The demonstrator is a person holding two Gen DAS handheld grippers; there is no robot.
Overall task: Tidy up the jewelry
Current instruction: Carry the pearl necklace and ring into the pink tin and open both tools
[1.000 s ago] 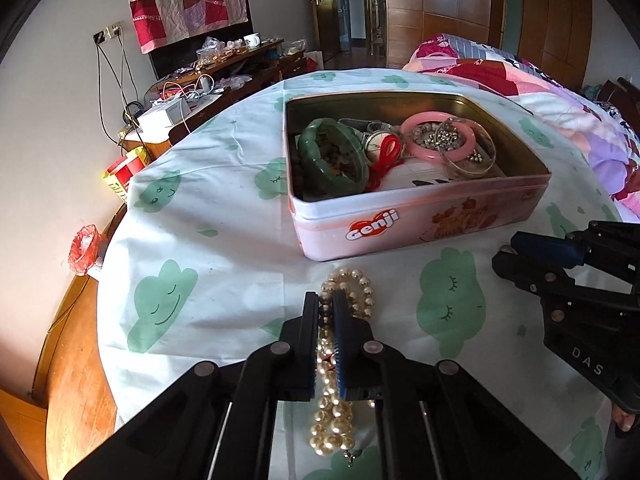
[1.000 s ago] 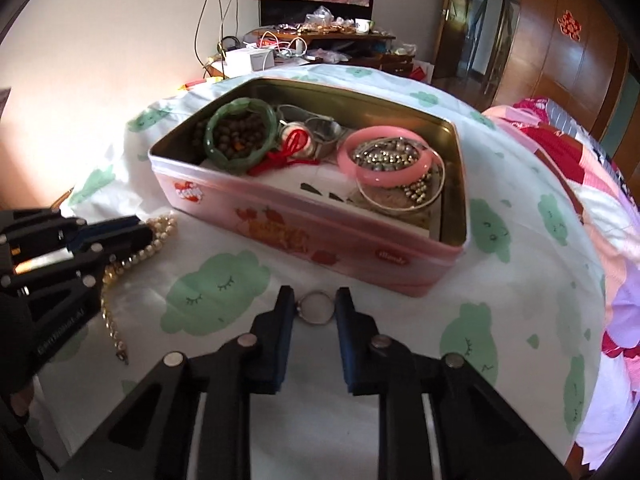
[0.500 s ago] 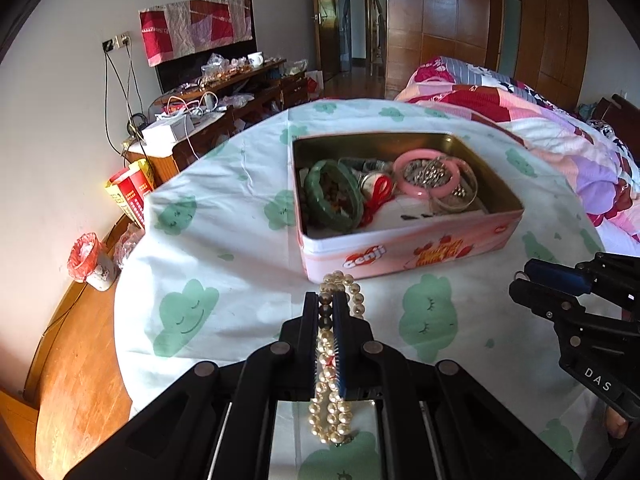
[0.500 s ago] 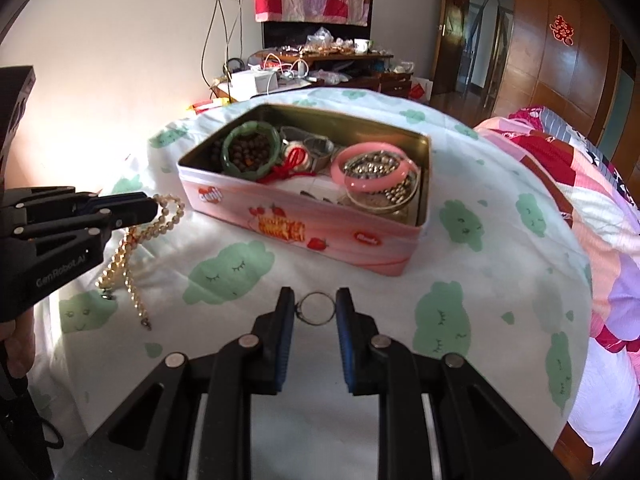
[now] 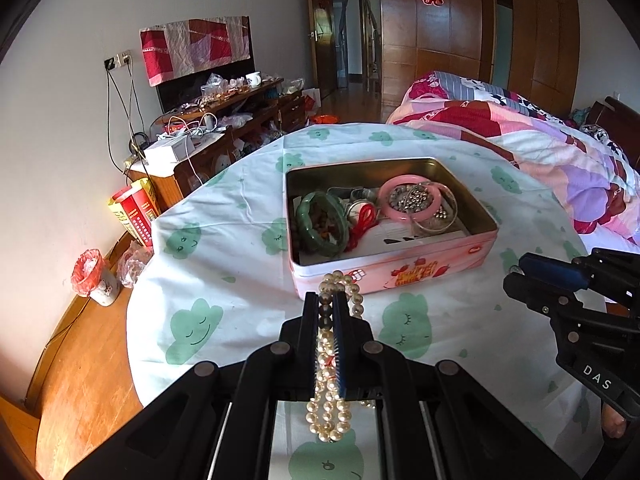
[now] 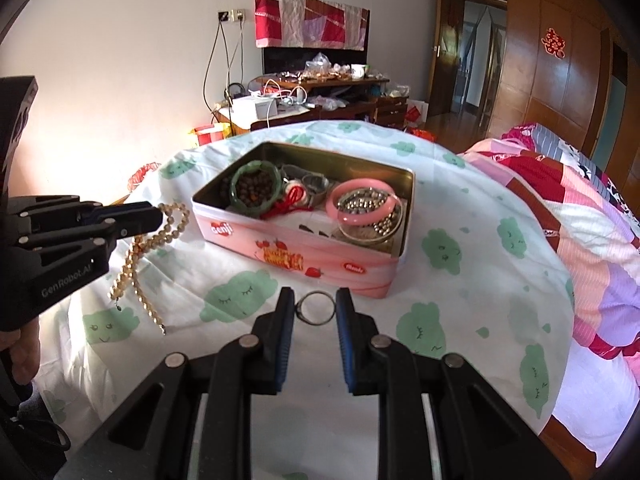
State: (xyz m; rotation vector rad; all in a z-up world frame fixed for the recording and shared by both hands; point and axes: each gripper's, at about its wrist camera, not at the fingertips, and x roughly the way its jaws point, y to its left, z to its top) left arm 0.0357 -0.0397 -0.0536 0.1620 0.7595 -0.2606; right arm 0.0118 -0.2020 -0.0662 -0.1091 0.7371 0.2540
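Pearl-white bead necklace (image 5: 329, 364) pinched in my left tongs (image 5: 329, 312); my right tongs (image 6: 316, 310) clamp a thin silver ring (image 6: 316, 308), pink rectangular tin (image 6: 304, 254) at twelve o'clock.

White cloth with green cloud faces (image 5: 240, 240) covers table. Cluttered wooden dresser (image 5: 240, 120) against wall, white box (image 5: 170, 152) and cables on top. Patchwork cloth (image 6: 312, 22) hangs above. Bed with pink-red quilt (image 5: 540, 152) on right. Small bin with red liner (image 5: 90, 280) on wooden floor.
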